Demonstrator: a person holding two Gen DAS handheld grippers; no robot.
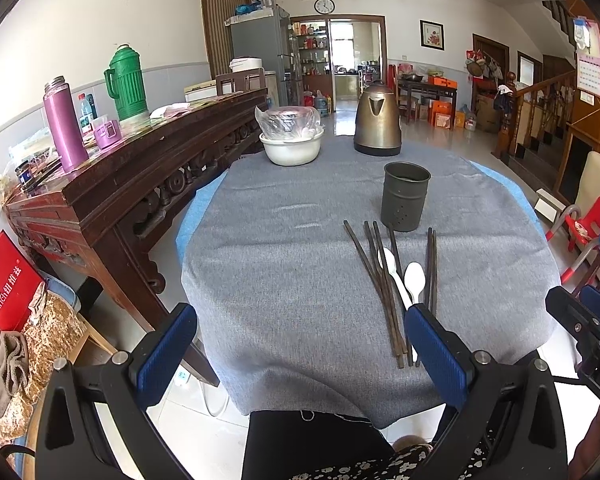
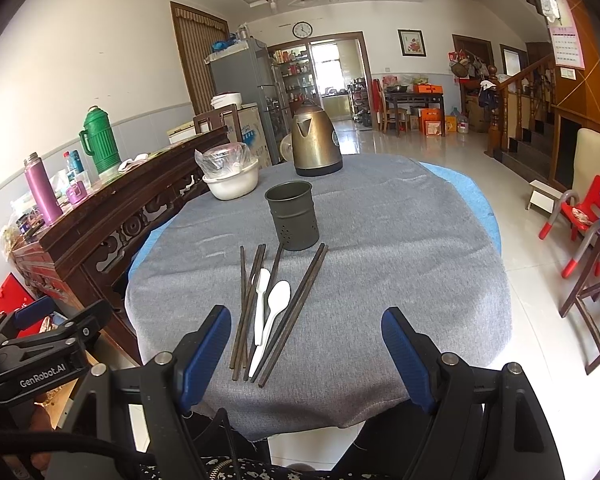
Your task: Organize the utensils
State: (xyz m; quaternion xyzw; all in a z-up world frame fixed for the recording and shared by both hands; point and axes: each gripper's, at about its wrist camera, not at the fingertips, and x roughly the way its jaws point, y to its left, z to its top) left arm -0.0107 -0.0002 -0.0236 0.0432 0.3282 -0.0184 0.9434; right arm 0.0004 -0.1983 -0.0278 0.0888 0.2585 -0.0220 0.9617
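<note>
Several dark chopsticks and two white plastic spoons lie loose on the grey tablecloth, just in front of a dark metal utensil holder that stands upright and looks empty. My left gripper is open and empty, above the table's near edge, left of the utensils. My right gripper is open and empty, at the near ends of the chopsticks. Each gripper shows at the edge of the other's view.
A bronze kettle and a white bowl with a bagged dish stand at the table's far side. A carved wooden sideboard with flasks runs along the left. Red chairs stand to the right.
</note>
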